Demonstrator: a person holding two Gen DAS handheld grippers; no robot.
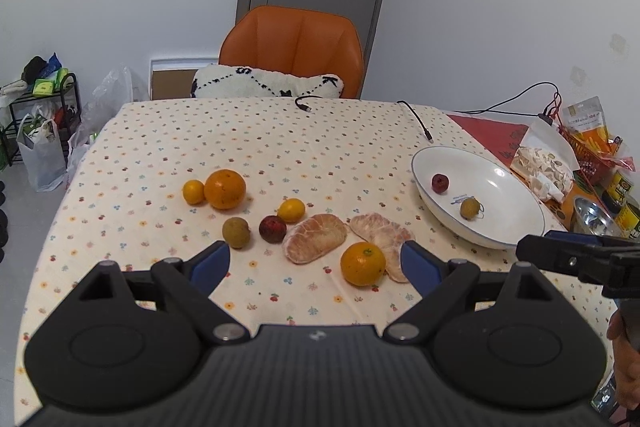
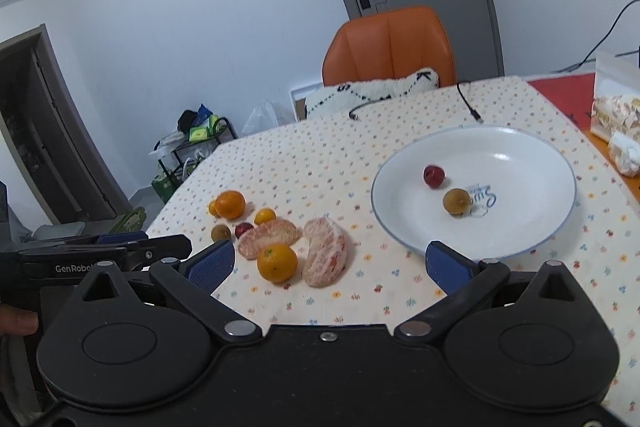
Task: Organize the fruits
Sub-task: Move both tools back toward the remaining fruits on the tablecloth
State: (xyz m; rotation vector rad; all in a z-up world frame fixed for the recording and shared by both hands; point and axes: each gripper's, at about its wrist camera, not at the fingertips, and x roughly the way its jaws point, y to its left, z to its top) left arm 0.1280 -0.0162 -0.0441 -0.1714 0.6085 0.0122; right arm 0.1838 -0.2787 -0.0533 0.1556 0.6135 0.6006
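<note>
A white plate (image 1: 516, 223) (image 2: 532, 227) stands at the right and holds a red fruit (image 1: 440, 183) (image 2: 434, 175) and a brown-green fruit (image 1: 469, 208) (image 2: 456, 201). On the tablecloth lie two peeled pomelo pieces (image 1: 315, 238) (image 2: 326, 257), a near orange (image 1: 363, 263) (image 2: 277, 262), a far large orange (image 1: 224, 188) (image 2: 230, 204), two small yellow citrus (image 1: 291, 210), a dark red fruit (image 1: 273, 229) and a brown-green fruit (image 1: 236, 232). My left gripper (image 1: 316, 261) is open and empty above the near fruits. My right gripper (image 2: 330, 263) is open and empty, between the pomelo and the plate.
An orange chair (image 1: 292, 47) with a white cushion stands behind the table. Black cables (image 1: 416, 119) lie on the far side. Snack bags (image 1: 544, 167), a red basket and tins crowd the right edge. A rack with bags (image 1: 40, 123) stands on the floor at the left.
</note>
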